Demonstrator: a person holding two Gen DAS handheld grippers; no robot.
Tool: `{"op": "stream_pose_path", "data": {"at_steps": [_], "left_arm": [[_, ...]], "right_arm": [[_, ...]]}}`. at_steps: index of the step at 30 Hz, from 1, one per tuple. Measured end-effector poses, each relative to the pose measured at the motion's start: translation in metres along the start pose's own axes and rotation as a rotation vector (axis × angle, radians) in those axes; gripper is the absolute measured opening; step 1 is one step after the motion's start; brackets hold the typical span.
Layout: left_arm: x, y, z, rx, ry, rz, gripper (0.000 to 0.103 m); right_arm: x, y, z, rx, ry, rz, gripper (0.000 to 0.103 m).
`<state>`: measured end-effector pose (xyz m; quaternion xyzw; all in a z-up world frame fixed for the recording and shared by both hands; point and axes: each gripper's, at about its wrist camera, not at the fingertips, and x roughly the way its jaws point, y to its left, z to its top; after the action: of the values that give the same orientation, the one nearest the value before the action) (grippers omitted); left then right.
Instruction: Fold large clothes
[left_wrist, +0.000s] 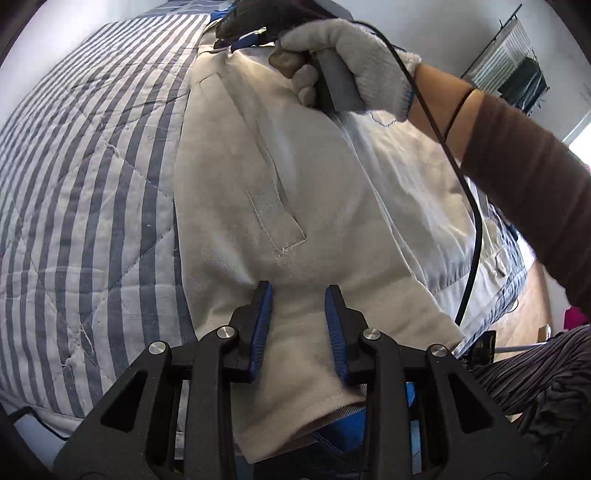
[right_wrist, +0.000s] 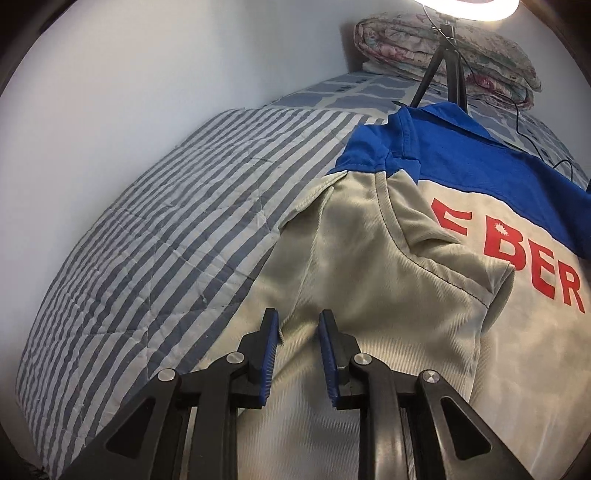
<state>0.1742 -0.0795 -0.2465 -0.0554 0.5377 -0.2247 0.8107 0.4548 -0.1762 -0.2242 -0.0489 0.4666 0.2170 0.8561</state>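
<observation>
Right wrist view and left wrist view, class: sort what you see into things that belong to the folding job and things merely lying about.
Belonging to the job:
- beige and blue jacket
- left gripper, open over the fabric
- right gripper, open over the fabric
- striped quilt, the folding surface

Lying about:
- folded floral blanket
- light stand
- clothes rack

A quilt with blue and white stripes (right_wrist: 155, 236) covers the bed. At the far end lies a sheet with a blue block pattern (right_wrist: 332, 88), and on it a folded flowered blanket (right_wrist: 480, 48). A black tripod (right_wrist: 443, 62) stands before the blanket, under a ring light (right_wrist: 476, 9). On the far right a clothes rack (left_wrist: 517, 62) stands by the wall.
</observation>
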Motion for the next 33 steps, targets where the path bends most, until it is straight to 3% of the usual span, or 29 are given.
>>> {"op": "stream_pose_path", "data": {"at_steps": [6,12,15,21,25,27,31,33], "left_arm": [[-0.026,0.002,-0.005,-0.032,-0.054,-0.051,0.03],[-0.037,-0.024,-0.007,0.015,-0.095,-0.096,0.03],[-0.021,-0.048,-0.014,0.101,-0.059,-0.05,0.03],[0.003,-0.06,-0.027,0.182,-0.02,0.031,0.03],[-0.002,-0.064,-0.025,0.165,-0.02,0.04,0.03],[-0.014,-0.067,-0.02,0.146,-0.034,0.012,0.03],[-0.053,-0.081,-0.004,0.147,-0.119,-0.017,0.031],[-0.068,-0.091,0.008,0.151,-0.157,-0.035,0.047]], "right_arm": [[-0.066,-0.001,-0.012,0.068,-0.049,0.075,0.024],[-0.171,-0.01,-0.061,0.091,-0.125,0.096,0.03],[-0.211,-0.022,-0.089,0.133,-0.133,0.07,0.03],[-0.266,-0.047,-0.145,0.188,-0.135,0.02,0.031],[-0.286,-0.069,-0.176,0.242,-0.132,-0.015,0.031],[-0.299,-0.083,-0.194,0.282,-0.134,-0.027,0.034],[-0.327,-0.107,-0.229,0.33,-0.159,-0.096,0.053],[-0.341,-0.124,-0.247,0.379,-0.168,-0.105,0.057]]}}
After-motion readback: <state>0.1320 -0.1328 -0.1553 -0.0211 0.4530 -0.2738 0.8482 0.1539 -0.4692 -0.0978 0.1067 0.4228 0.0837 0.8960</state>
